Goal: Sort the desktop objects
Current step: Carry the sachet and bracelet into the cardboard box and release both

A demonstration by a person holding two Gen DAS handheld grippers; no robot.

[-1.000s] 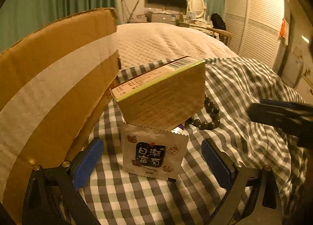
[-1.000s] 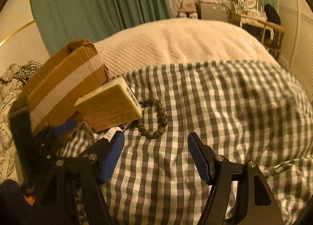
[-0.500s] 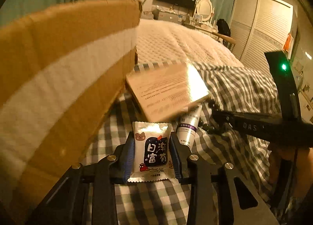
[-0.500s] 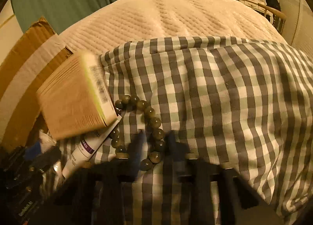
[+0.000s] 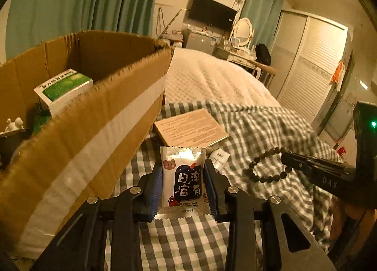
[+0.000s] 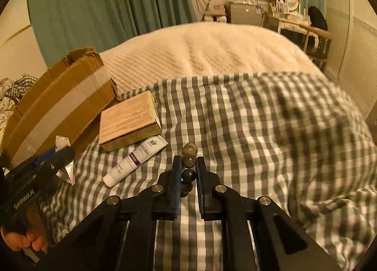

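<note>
You had the snack packet (image 5: 182, 178) pinched upright in your left gripper (image 5: 183, 186), clear of the checked cloth (image 5: 188, 242) and beside the cardboard box (image 5: 77, 134). Your right gripper (image 6: 189, 176) was clamped on the bead bracelet (image 6: 189, 161), held off the cloth near the flat carton (image 6: 128, 120) and tube (image 6: 136, 161).
</note>
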